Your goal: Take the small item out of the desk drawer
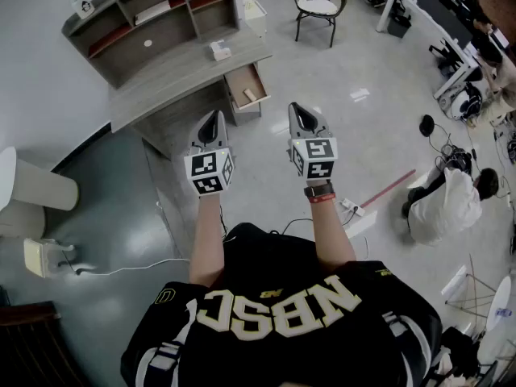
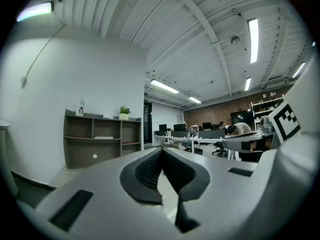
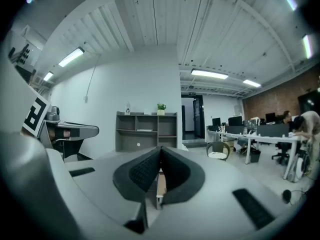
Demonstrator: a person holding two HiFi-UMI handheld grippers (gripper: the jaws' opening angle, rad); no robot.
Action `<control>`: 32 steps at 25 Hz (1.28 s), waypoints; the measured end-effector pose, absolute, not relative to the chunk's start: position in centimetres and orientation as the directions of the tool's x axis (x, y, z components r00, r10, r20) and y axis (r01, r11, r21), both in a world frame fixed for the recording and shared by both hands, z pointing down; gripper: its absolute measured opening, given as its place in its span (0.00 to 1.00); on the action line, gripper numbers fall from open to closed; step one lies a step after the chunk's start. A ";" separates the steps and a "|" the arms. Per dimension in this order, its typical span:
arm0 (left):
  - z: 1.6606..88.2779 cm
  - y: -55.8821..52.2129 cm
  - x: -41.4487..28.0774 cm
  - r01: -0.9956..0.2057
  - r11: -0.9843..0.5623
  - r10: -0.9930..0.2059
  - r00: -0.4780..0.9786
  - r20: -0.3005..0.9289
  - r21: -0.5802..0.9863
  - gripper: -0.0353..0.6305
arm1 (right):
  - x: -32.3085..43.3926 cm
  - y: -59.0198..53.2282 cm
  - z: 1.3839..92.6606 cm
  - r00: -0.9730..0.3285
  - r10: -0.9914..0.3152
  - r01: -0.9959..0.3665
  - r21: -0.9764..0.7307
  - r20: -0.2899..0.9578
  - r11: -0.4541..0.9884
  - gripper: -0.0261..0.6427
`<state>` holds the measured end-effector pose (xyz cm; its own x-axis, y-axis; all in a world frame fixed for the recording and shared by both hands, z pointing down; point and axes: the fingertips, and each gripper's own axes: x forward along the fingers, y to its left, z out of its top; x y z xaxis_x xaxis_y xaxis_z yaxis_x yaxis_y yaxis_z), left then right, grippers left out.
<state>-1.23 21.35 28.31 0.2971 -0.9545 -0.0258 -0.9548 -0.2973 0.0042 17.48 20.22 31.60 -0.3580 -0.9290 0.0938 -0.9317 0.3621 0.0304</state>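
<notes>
Pale small item (image 1: 248, 95) lies in the open drawer (image 1: 242, 79) under the counter (image 1: 185, 63), well ahead of us. Left gripper (image 1: 214, 119) and right gripper (image 1: 298, 111) have fingers clenched, empty; we should step close, then spread one.

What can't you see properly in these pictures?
- Head view: the small item in the open drawer is too small to identify.
- Head view: the white object on the desk is too small to identify.
- Left gripper view: the body of the left gripper hides the drawer.
</notes>
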 end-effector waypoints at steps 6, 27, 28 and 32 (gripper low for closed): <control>29.7 21.1 -1.1 -0.956 -0.294 -0.956 0.294 -0.019 0.004 0.07 | 17.3 19.2 32.6 -0.377 -0.921 -0.924 0.026 0.099 0.381 0.05; 32.5 4.9 -5.2 -0.947 -0.315 -0.949 0.316 -0.002 0.067 0.07 | 13.1 3.5 34.7 -0.339 -0.932 -0.940 0.002 0.129 0.342 0.03; 32.6 4.0 -5.4 -0.946 -0.319 -0.948 0.319 0.002 0.067 0.07 | 12.8 2.7 34.8 -0.336 -0.932 -0.941 0.003 0.133 0.339 0.03; 33.2 0.5 -6.4 -0.939 -0.337 -0.941 0.338 0.010 0.071 0.07 | 11.1 -0.3 35.4 -0.330 -0.931 -0.943 0.001 0.154 0.334 0.03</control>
